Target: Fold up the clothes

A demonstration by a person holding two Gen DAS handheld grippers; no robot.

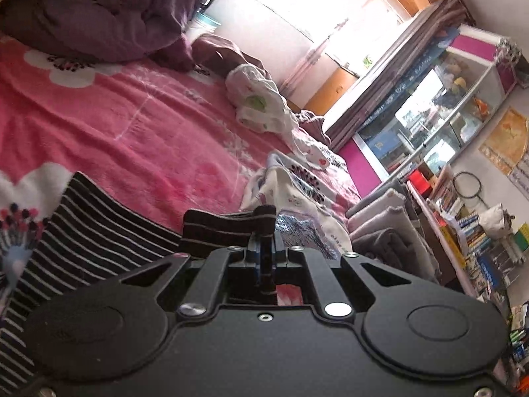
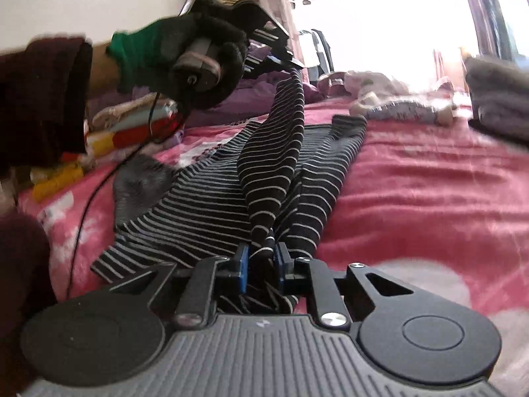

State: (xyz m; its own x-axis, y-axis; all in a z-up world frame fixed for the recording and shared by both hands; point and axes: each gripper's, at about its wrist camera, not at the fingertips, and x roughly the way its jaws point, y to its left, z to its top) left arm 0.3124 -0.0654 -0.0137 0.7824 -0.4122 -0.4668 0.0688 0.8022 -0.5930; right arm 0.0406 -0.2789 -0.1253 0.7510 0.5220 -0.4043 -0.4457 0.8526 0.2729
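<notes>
A black garment with thin white stripes [image 2: 211, 198] lies spread on the pink flowered bedspread [image 2: 429, 198]. My right gripper [image 2: 261, 254] is shut on a bunched part of it, low over the bed. A twisted strip of the same cloth rises from there to my left gripper [image 2: 291, 63], held up by a gloved hand [image 2: 198, 63]. In the left wrist view, my left gripper [image 1: 264, 228] is shut on the striped garment's [image 1: 96, 225] dark edge, which drapes over the fingertips.
Purple bedding [image 1: 99, 16] is heaped at the head of the bed. White printed clothes [image 1: 261, 102] and a grey folded pile [image 2: 499, 99] lie along the far side. Colourful folded items [image 2: 125, 132] sit at the left. Shelves of books [image 1: 463, 225] stand beyond the bed.
</notes>
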